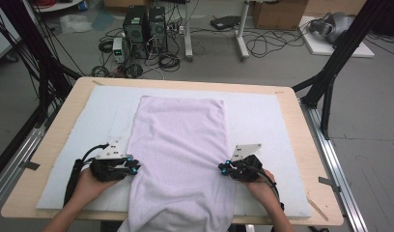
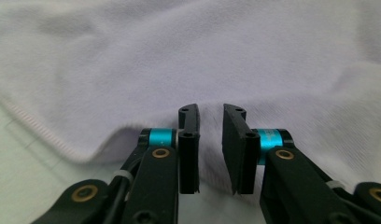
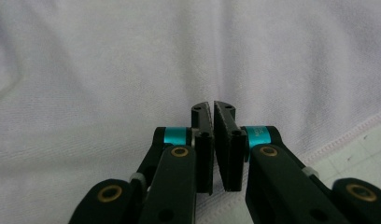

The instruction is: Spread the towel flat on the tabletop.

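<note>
Left gripper (image 2: 210,128): jaws slightly apart, a narrow gap over the lavender towel (image 1: 180,159), at its left hemmed edge. Right gripper (image 3: 213,112): jaws pressed together at the towel's right hemmed edge; cannot tell if cloth is pinched. Towel lies flat lengthwise on the white mat (image 1: 262,116), near end draping over the wooden table (image 1: 308,159) edge.

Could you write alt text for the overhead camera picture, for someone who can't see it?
A person's two hands, each holding a black gripper, rest at the left and right edges of a pale lilac towel spread lengthwise on a white mat over a wooden table. The towel's near end hangs over the table's front edge; computers and cables lie on the floor beyond.
</note>
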Demonstrator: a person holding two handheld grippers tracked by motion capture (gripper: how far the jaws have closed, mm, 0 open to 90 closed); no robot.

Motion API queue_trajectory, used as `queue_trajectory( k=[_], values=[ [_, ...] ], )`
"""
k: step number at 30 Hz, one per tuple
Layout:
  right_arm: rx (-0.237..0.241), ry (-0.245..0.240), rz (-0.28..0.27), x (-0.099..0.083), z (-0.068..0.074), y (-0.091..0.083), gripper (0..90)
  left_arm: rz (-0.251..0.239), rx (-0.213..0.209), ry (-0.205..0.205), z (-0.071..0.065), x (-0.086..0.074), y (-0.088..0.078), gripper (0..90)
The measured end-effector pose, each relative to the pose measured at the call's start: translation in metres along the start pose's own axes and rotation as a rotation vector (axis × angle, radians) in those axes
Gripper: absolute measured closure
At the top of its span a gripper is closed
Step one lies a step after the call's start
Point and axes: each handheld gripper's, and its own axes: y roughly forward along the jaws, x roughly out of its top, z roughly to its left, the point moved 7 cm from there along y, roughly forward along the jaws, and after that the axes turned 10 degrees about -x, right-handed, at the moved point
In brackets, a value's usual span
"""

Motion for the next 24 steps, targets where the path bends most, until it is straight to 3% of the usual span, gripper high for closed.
queue_trajectory(
  k=[3,5,8,10,13,16,18,21,24],
  values=[
    [-0.009,-0.002,-0.001,0.0,0.0,-0.001,85.0,-0.019,-0.006,-0.003,-0.005,-0.007,-0.013,75.9],
    [-0.01,-0.003,-0.003,0.001,0.0,-0.002,84.2,-0.026,-0.046,-0.005,-0.011,-0.012,-0.017,79.0],
    [-0.018,-0.008,-0.008,0.001,0.0,-0.002,83.2,0.001,-0.098,0.011,-0.023,-0.018,-0.01,80.6],
    [-0.02,-0.007,-0.007,0.001,0.0,-0.002,82.2,0.03,-0.125,0.03,-0.029,-0.022,-0.002,77.9],
    [-0.021,-0.005,-0.002,0.001,0.0,-0.001,81.2,0.052,-0.159,0.021,-0.032,-0.025,0.011,65.3],
    [-0.018,-0.013,0.001,0.001,0.001,0.001,80.1,0.065,-0.116,0.054,-0.033,-0.023,0.014,68.4],
    [-0.016,-0.013,0.007,0.0,0.002,0.002,79.5,0.076,-0.125,0.031,-0.031,-0.023,0.012,84.7],
    [-0.016,-0.018,0.01,-0.001,0.002,0.003,79.3,0.1,-0.098,0.042,-0.029,-0.026,0.003,87.6],
    [-0.015,-0.014,0.01,-0.001,0.002,0.002,78.7,0.1,-0.066,0.034,-0.027,-0.033,-0.016,87.8]
  ],
)
